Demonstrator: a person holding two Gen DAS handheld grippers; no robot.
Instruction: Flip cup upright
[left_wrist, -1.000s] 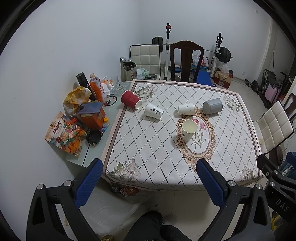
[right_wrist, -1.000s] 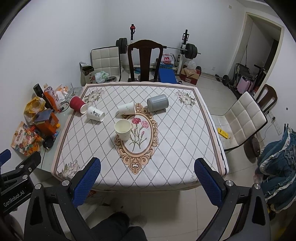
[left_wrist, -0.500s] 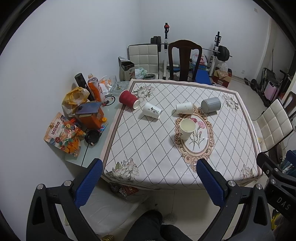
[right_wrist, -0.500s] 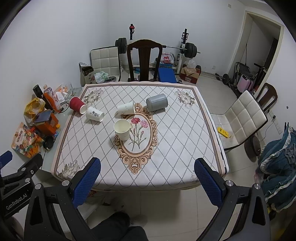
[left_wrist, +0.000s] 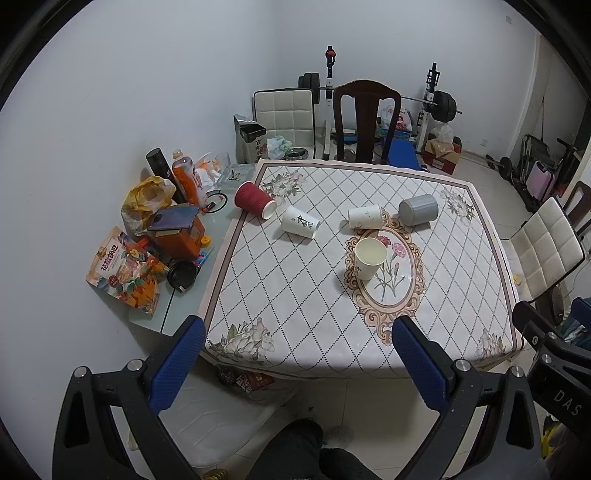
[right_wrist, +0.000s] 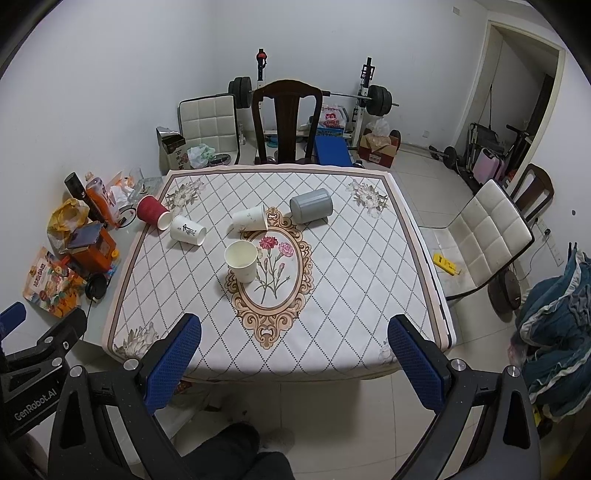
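1. Through the left wrist camera, I see my left tongs spread wide and released, their blue ribbed pads gripping nothing, held back from the near edge of the surface. A glossy cloth with a diamond grid and a floral oval covers it. One cream paper cup stands upright on the oval's left rim. Four cups lie on their sides behind it: a ridged red cup at the far left edge, a white printed cup just beside it, a plain white cup, and a smooth grey cylindrical cup near that one. Crinkled snack bags and an orange bottle crowd the glass side strip.

2. Through the right wrist camera, my right tongs are equally released and hold nothing, short of the surface. The upright cream cup sits left of the painted flowers; the grey cup and plain white cup lie tipped beyond it, the white printed cup and red cup further left. A quilted white chair stands to the right.
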